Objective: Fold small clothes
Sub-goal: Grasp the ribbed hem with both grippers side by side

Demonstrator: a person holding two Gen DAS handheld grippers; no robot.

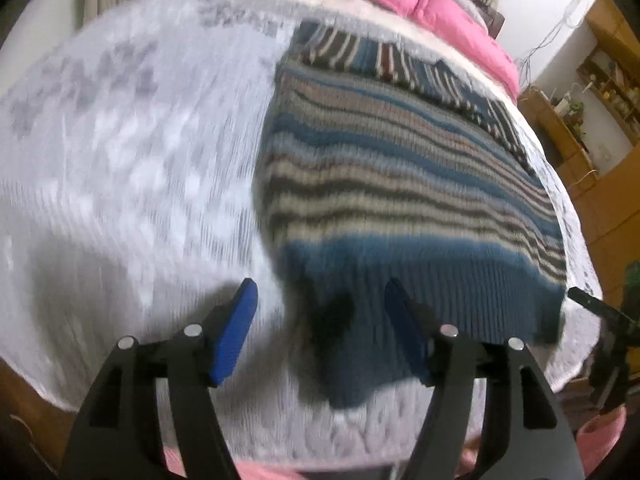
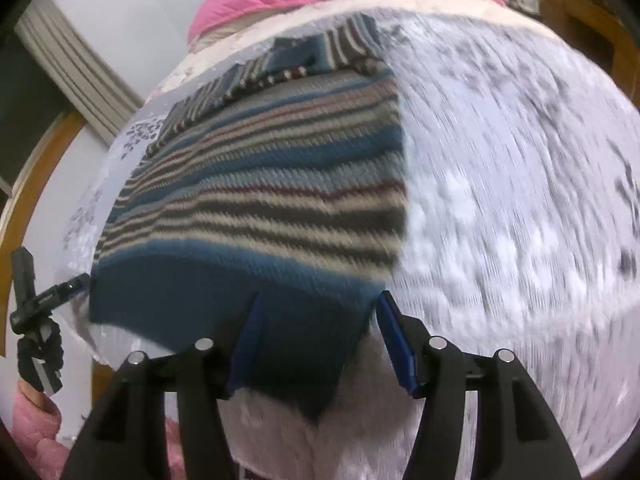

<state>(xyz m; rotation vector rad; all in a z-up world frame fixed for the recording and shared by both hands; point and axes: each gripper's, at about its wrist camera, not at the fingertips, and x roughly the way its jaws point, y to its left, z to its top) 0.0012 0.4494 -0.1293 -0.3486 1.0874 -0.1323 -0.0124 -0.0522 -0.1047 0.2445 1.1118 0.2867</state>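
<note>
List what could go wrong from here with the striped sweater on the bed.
1. Both views are motion-blurred, so either hand-held gripper could close off target. The left hand-held gripper is open at one hem corner of the sweater, the right hand-held gripper open at the other.
2. The hem hangs over the edge of the bedspread; a bite on only one layer could drag the folded sleeves out of place.

Left tool (image 1: 320, 332) hovering with blue pads spread wide over striped knit sweater's (image 1: 400, 184) dark blue hem corner, sweater lying on white patterned bedspread (image 1: 120, 152), pink quilt (image 1: 440, 4) sitting behind.
</note>
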